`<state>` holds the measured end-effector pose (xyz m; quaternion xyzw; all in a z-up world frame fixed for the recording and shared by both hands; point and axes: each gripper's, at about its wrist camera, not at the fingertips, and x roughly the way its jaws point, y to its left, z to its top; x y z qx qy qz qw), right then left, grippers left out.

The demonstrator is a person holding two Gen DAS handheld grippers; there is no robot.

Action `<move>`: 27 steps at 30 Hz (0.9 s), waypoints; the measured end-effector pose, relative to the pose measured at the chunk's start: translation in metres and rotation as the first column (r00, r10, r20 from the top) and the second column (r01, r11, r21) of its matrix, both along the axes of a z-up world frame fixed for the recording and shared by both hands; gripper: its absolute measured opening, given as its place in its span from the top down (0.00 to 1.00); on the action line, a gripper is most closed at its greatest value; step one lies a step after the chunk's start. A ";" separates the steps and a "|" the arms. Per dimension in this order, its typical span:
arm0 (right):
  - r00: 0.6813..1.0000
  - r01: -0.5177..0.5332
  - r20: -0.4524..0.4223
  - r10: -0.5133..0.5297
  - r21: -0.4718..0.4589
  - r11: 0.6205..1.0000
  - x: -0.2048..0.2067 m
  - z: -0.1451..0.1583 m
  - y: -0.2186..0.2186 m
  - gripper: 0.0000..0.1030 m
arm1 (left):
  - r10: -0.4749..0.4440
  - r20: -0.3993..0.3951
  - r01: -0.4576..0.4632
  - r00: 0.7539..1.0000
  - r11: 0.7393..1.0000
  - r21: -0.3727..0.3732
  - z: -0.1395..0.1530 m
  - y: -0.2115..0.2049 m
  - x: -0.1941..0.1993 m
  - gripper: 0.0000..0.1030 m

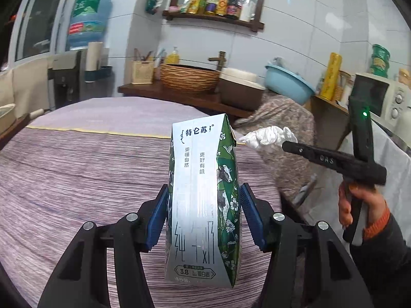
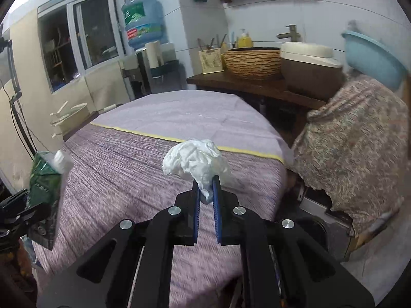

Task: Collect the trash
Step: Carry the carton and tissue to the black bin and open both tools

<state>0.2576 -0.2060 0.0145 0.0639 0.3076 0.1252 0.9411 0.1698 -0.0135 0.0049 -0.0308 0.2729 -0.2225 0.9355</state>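
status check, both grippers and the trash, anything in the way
Left gripper shut on milk carton. Right gripper shut on crumpled tissue. Both held above the purple tablecloth. No bin in view, nothing in the way.

Round table (image 1: 64, 169) before me, covered by a purple striped cloth (image 2: 123, 179); a yellow band (image 2: 154, 135) crosses the cloth toward its far edge, beyond which the cloth (image 2: 179, 110) is plain lilac.
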 end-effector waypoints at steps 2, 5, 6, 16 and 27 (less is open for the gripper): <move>0.999 0.042 0.008 -0.042 0.006 0.999 -0.024 -0.004 -0.015 0.90 | -0.038 -0.006 0.038 0.999 0.999 -0.005 -0.004 -0.015 -0.001 0.47; 0.991 0.130 0.005 -0.130 -0.008 0.991 -0.059 -0.015 -0.039 0.90 | -0.115 -0.006 0.115 0.993 0.993 -0.009 -0.008 -0.044 -0.006 0.47; 0.988 0.156 0.000 -0.156 -0.011 0.988 -0.068 -0.019 -0.048 0.90 | -0.137 -0.003 0.137 0.991 0.991 -0.009 -0.009 -0.053 -0.008 0.47; 0.928 0.341 -0.142 -0.344 -0.041 0.939 -0.118 -0.093 -0.109 0.90 | -0.316 -0.030 0.316 0.948 0.949 -0.001 -0.032 -0.130 -0.023 0.47; 0.878 0.393 -0.290 -0.382 -0.022 0.919 -0.096 -0.176 -0.127 0.62 | -0.360 -0.087 0.363 0.929 0.931 0.026 -0.056 -0.157 -0.025 0.46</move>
